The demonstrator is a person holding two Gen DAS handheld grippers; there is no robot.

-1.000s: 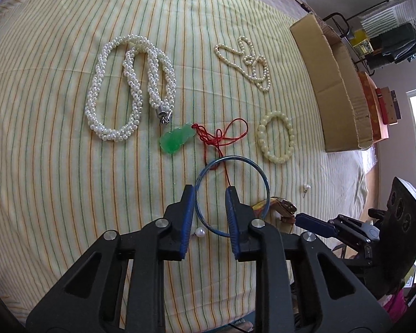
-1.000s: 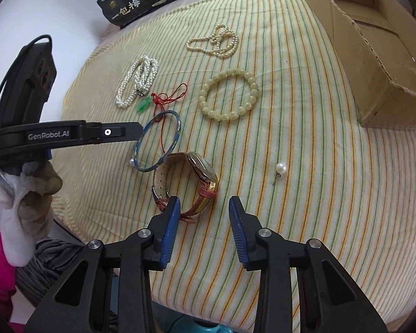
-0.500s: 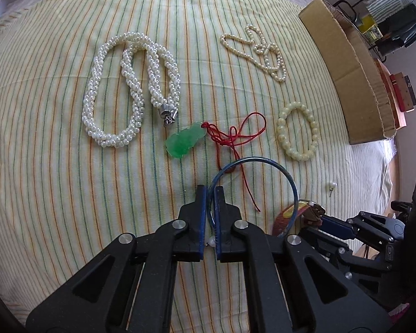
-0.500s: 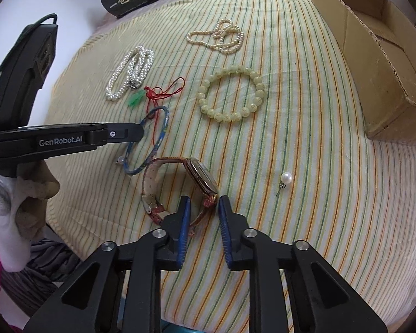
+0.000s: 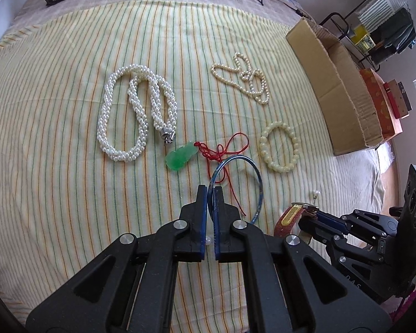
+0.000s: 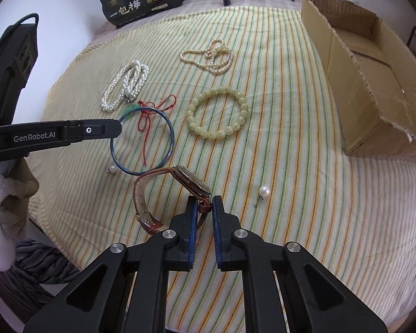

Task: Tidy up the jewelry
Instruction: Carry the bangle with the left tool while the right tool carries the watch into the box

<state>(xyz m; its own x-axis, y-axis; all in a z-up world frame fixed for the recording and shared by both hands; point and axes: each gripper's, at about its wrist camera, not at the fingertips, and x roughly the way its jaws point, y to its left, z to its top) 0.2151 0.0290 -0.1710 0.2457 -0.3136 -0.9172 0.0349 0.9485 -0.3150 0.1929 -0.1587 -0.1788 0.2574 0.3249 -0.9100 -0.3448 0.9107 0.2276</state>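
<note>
Progress check on the jewelry sorting: barely started, I'd say. Left gripper [image 5: 210, 191] has its jaws pinched down on the rim of the bangle [image 5: 257, 177], which looks tipped up off the cloth [image 5: 69, 194] on the held side, with the red cord [image 5: 230, 149] of the jade pendant [image 5: 180, 156] lying inside the ring. Right gripper [image 6: 203, 202] is clamped on the strap of the watch [image 6: 191, 181], and the watch stands up on edge. Both sets of jaws have just been closing, each with its piece between the pads. Everything else sits loose on the cloth: twisted pearl rope [image 5: 136, 116], thin pearl strand [image 5: 244, 79], bead bracelet [image 5: 280, 147], one pearl stud [image 6: 263, 191] right of the watch and another [image 6: 113, 169] just outside the bangle. Box [image 6: 374, 63] at the right looks empty as far as I can see inside, so my guess is that's where things go, and nothing's in there yet. So two pieces grabbed, none put away, six more waiting. Might wanna watch that cord snagging when the bangle goes up.
</note>
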